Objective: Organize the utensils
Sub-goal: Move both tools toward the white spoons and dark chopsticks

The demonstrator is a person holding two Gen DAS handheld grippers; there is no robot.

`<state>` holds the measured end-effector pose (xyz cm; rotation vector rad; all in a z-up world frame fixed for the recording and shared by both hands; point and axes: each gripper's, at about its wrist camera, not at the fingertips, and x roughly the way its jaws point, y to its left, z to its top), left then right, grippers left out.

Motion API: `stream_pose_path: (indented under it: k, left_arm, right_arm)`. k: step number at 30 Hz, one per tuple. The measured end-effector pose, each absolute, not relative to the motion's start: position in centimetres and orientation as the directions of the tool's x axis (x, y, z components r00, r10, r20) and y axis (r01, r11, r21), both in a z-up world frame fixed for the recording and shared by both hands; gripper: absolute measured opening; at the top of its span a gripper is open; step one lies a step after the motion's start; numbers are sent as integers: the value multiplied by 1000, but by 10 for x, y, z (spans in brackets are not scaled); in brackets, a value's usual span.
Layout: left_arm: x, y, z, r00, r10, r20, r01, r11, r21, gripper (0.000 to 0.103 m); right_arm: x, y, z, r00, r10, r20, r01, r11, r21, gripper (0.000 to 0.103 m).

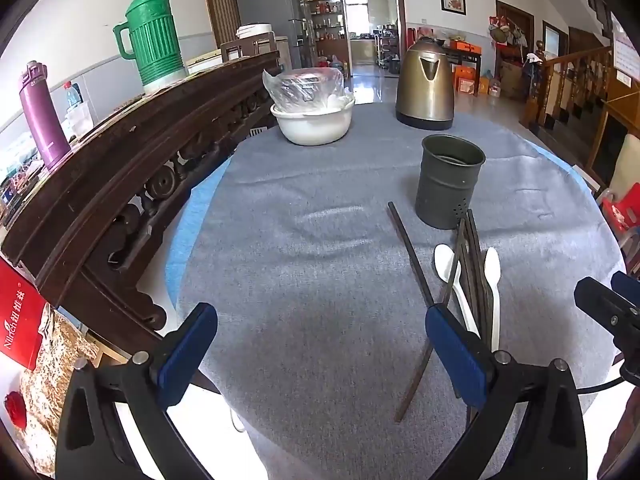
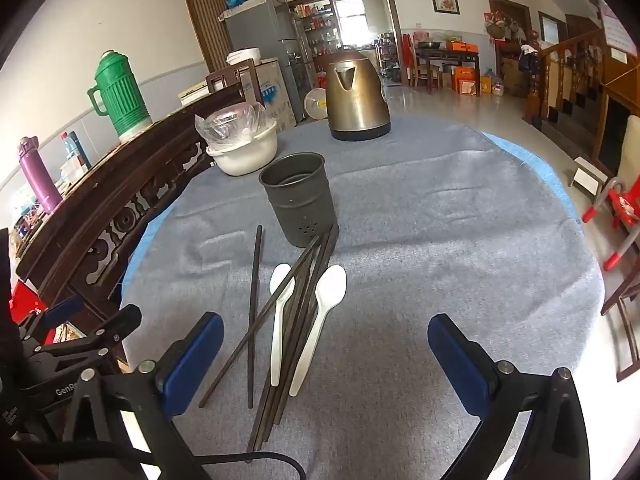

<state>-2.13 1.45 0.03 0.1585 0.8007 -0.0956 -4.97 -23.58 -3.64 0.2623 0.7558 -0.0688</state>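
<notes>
Tongs first: the left gripper [image 1: 320,344] hangs over bare grey cloth with its blue-padded jaws spread as wide as they go and nothing between them, and the right gripper [image 2: 326,354] matches it, jaws fully apart, empty, tilted down at the table. Both look parked at the near edge, which I read as a ready stance before any pick is made.

Just ahead of the right gripper lies the work: a loose bundle of dark wooden chopsticks [image 2: 296,320] fanned and crossing on the grey woven tablecloth [image 2: 440,240], with two white plastic spoons [image 2: 320,320] tucked among them, bowls pointing away. One single dark chopstick [image 2: 255,312] lies apart to the left. Their far tips reach right up to the base of the dark grey metal utensil cup with drain holes [image 2: 298,196], which stands upright and looks empty, presumably the destination.

Crossed sticks will make a clean single grab awkward, I'd judge; the spoons are partly pinned under them.

Further out, a white plastic basin holding a plastic-wrapped bowl [image 2: 244,152] and a bronze electric kettle [image 2: 356,96] stand well clear. A carved dark wooden rail [image 1: 140,160] borders the left side, carrying a green thermos jug [image 1: 154,40] and a purple flask [image 1: 42,116]
</notes>
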Motion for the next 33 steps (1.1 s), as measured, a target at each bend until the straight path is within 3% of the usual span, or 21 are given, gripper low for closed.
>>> stream_pose_path:
  k: [24,30,33]
  left_arm:
    - [-10,2,-17,660,-24,-751,177,976,124,103]
    - [2,5,-26,620,-94,-779,220,974,57,103]
    - [8,4,-30,607,-138,-783,258,966,30,103]
  right_arm:
    - [-35,-252,-61,708,118,-697,150,938,312,102]
    - [-17,-258,-72,696,144,-703,139,934,329,93]
    - [-3,-262,-82,650,185,-737,148,920,362,82]
